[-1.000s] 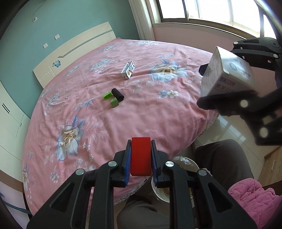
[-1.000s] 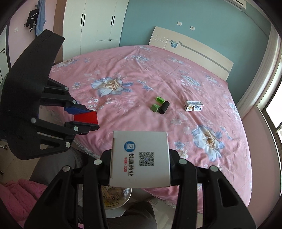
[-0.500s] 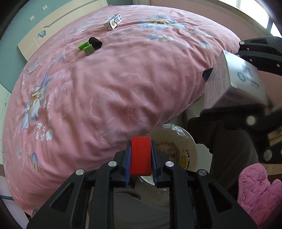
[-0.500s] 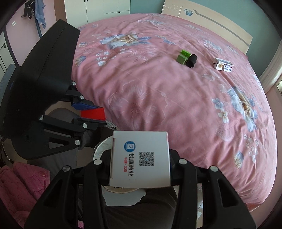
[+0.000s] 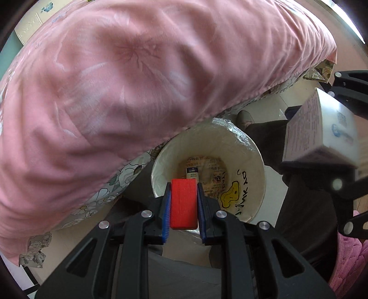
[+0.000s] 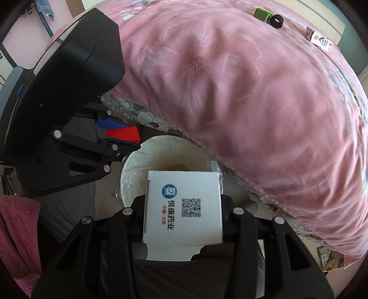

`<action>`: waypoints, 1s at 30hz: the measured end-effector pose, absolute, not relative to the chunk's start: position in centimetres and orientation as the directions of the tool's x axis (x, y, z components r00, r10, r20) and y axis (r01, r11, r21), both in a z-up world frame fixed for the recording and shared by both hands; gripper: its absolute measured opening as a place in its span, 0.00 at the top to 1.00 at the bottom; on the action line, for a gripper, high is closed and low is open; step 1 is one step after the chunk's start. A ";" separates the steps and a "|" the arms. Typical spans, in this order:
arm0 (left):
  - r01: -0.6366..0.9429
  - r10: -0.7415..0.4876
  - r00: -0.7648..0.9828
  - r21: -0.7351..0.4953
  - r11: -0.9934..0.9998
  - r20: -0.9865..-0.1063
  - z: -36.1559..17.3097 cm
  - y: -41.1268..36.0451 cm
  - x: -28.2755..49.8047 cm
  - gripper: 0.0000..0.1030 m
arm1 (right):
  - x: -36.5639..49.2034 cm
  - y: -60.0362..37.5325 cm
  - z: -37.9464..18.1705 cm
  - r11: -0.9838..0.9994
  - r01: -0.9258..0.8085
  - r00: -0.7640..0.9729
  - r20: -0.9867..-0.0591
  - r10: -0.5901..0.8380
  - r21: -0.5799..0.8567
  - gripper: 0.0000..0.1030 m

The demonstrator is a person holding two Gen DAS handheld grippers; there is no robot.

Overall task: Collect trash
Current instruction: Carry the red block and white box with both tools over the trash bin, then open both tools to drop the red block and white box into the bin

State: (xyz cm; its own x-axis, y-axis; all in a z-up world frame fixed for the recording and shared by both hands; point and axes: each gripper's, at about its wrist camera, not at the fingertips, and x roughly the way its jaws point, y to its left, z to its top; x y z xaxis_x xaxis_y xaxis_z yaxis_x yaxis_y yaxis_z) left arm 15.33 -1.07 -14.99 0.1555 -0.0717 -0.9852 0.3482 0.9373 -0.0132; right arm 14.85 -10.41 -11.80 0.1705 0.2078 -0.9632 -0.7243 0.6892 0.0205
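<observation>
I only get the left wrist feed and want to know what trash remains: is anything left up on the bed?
Observer: Yes. In the right wrist view a green block, a black roll and a small carton lie on the pink bedspread.
Operator: The right gripper's white box is blurred for me. Any markings?
Observer: The right gripper is shut on the white box; its top shows a blue logo, a QR code and printed characters.
Operator: Is that box over the bin?
Observer: It appears so: the bin rim shows just beyond the box, and the left gripper holds the red block by the rim's left side.
</observation>
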 end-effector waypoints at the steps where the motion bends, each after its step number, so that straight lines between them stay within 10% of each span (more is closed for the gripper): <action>1: 0.346 -0.068 0.145 -0.014 0.938 -0.987 -15.6 -1.0 15.4 0.79 | 14.9 -10.4 -12.5 0.690 -0.724 0.157 -0.966 0.205 0.029 0.57; 30: 0.307 -0.025 -0.095 -0.053 0.950 -0.995 -30.1 -0.6 17.1 0.79 | 16.7 -9.2 -28.2 0.700 -0.703 -0.102 -0.992 0.079 0.128 0.57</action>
